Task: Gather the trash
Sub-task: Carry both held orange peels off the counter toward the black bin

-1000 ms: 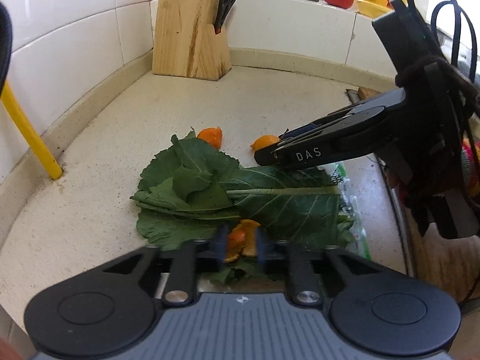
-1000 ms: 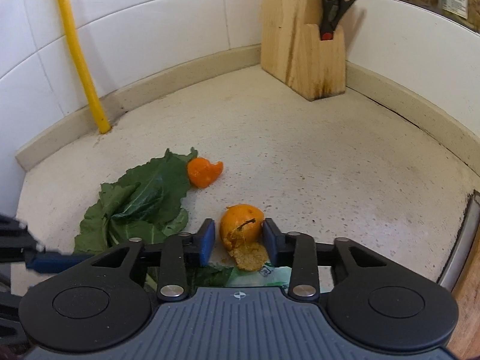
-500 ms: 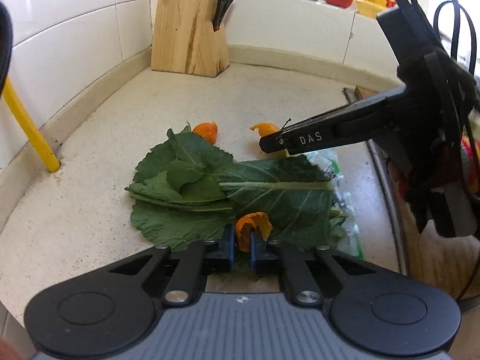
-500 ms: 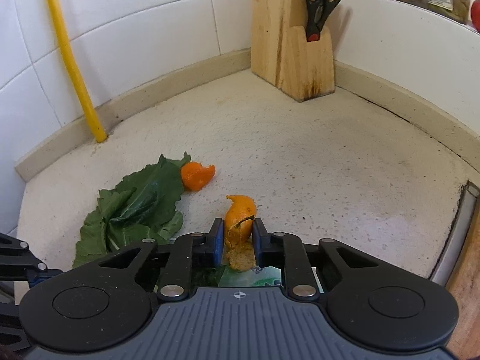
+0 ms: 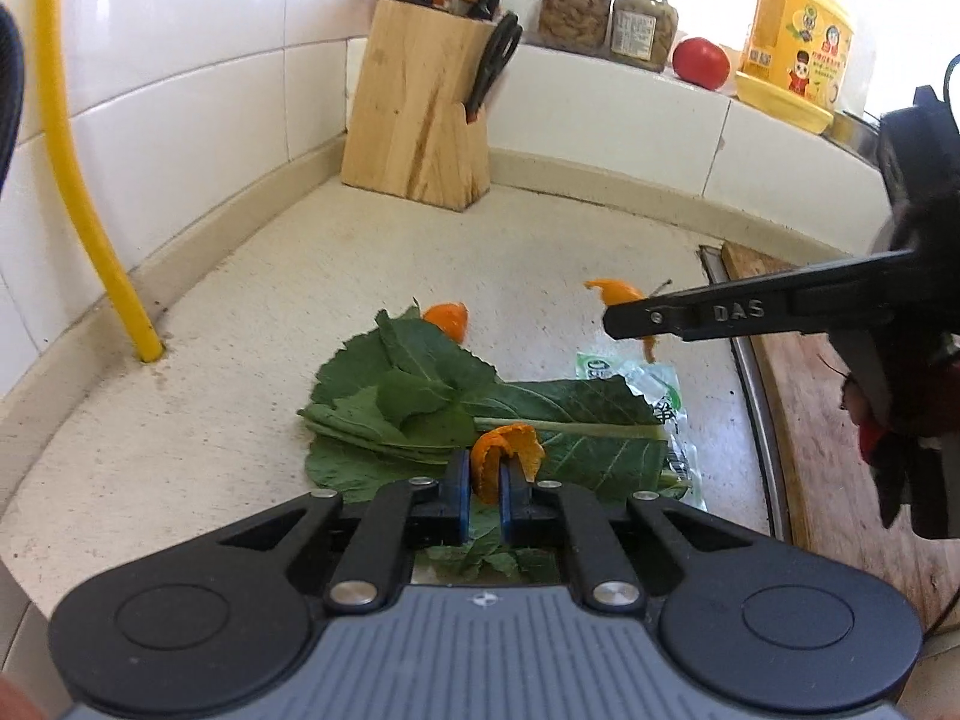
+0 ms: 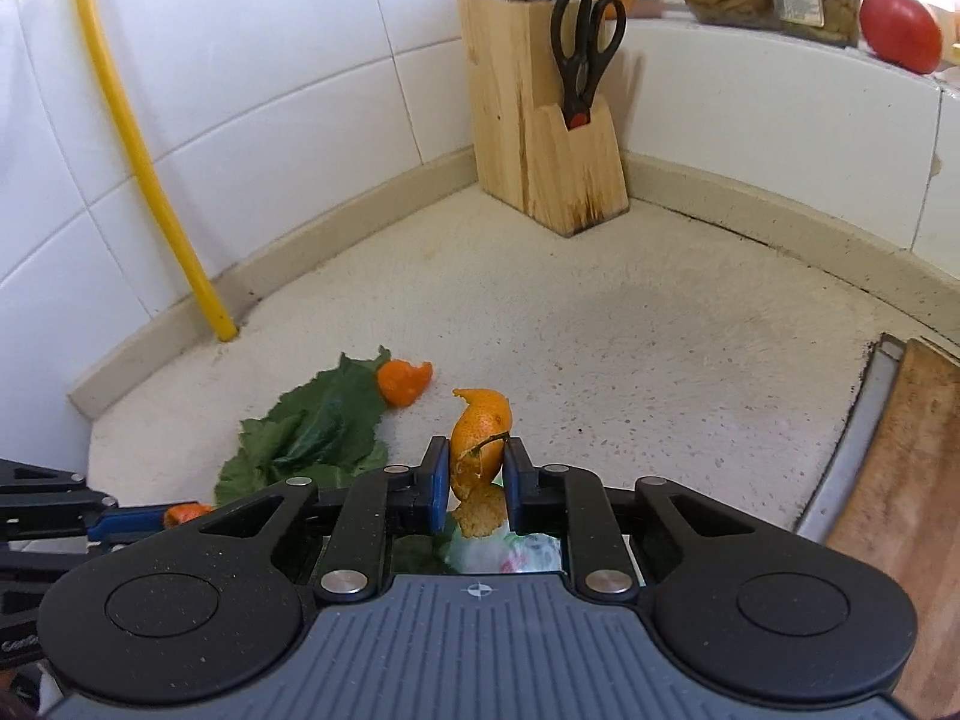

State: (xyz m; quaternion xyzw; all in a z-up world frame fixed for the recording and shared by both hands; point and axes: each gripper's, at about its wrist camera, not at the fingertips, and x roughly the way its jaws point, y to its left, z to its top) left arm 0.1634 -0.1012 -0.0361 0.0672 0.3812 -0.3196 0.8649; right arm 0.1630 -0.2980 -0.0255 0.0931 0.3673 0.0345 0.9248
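The left gripper (image 5: 482, 489) is clamped on a curled strip of orange peel (image 5: 504, 455), whose lower end is hidden between the blue pads; the right gripper (image 6: 477, 480) is clamped on a larger stemmed peel (image 6: 480, 432), with a pale underside piece sagging below the fingers and partly out of sight. Three pieces of peel can be counted in all: the two that are gripped, and one loose peel (image 6: 405, 381) lying on the counter (image 6: 630, 348) at about 11 o'clock from the right gripper, touching the tip of the green leaves (image 5: 420, 402). How many leaves make up that overlapping pile is hard to say; the near edge runs under the left gripper's body. One plastic wrapper (image 5: 651, 387) lies partly beneath the leaves at about 2 o'clock from the left gripper, its print too small to read. At 12 o'clock stands one wooden knife block (image 6: 540, 120) holding scissors (image 6: 585, 42); its upper handles are cut off in the right wrist view. On the ledge are two jars (image 5: 606, 15), one tomato (image 5: 701, 63) and one yellow bottle (image 5: 801, 36). One yellow pipe (image 6: 150, 168) runs up the tiled wall at 10 o'clock. A wooden board (image 6: 900, 468) is cut off at 3 o'clock.
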